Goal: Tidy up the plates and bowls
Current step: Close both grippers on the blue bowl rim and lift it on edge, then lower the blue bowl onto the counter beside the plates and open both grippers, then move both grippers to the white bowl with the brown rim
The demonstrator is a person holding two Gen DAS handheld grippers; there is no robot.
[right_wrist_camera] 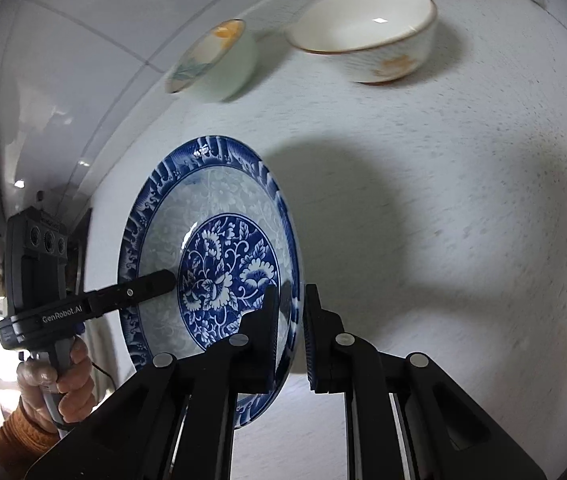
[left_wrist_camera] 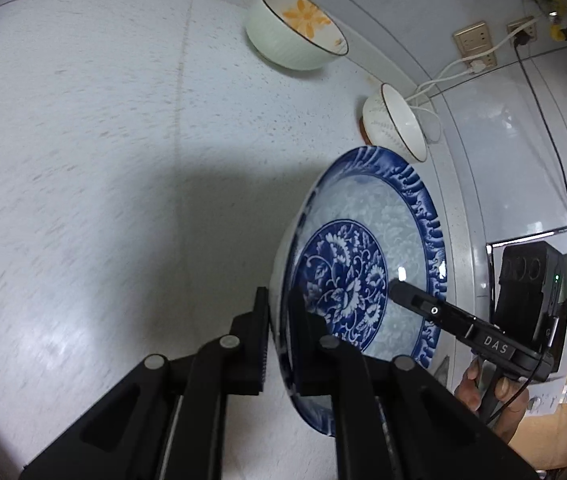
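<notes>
A blue-and-white flowered plate (left_wrist_camera: 367, 248) (right_wrist_camera: 219, 240) is held off the white counter between both grippers. My left gripper (left_wrist_camera: 279, 300) is shut on its near rim, one finger on each face. My right gripper (right_wrist_camera: 291, 300) is shut on the opposite rim the same way. Each gripper shows in the other's view, the right one (left_wrist_camera: 415, 296) and the left one (right_wrist_camera: 151, 284). A pale green bowl with an orange flower (left_wrist_camera: 297, 28) (right_wrist_camera: 215, 60) and a white bowl with a brown rim (left_wrist_camera: 395, 122) (right_wrist_camera: 367, 30) stand at the back of the counter.
The speckled white counter (left_wrist_camera: 103, 160) (right_wrist_camera: 463, 200) meets a white wall at the back. Wall sockets with a white plug and cable (left_wrist_camera: 479, 50) and a black cable (left_wrist_camera: 547, 128) are behind the bowls.
</notes>
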